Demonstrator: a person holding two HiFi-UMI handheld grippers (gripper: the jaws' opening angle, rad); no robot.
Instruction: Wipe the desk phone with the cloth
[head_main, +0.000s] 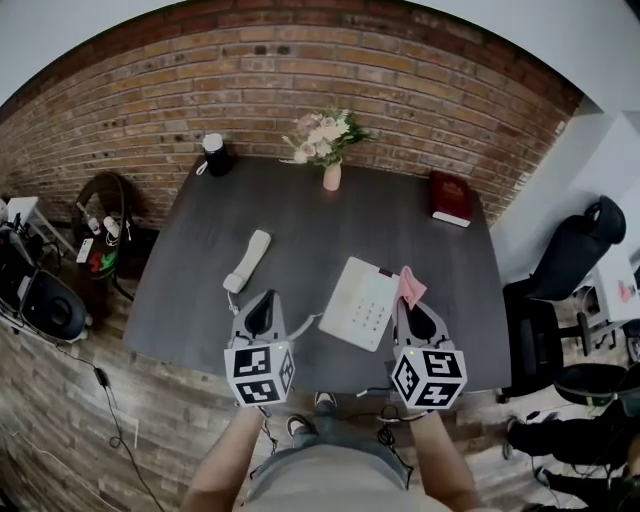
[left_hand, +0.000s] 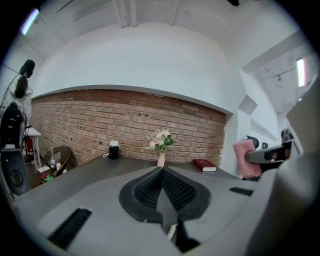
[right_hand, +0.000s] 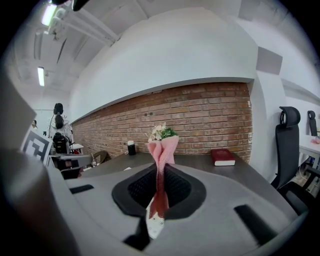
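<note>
Right gripper pinches the pink cloth upright, free end forward, ready to drag over the desk phone just ahead. Left gripper pressed together, empty (handset lies off-cradle on the table — probably to expose the base).

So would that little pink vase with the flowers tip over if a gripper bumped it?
Probably, yes. The vase looks narrow and the flowers spread much wider than it, so it seems top-heavy. It stands alone on the smooth table, so a low push might slide it, while a high one would likely topple it.
</note>
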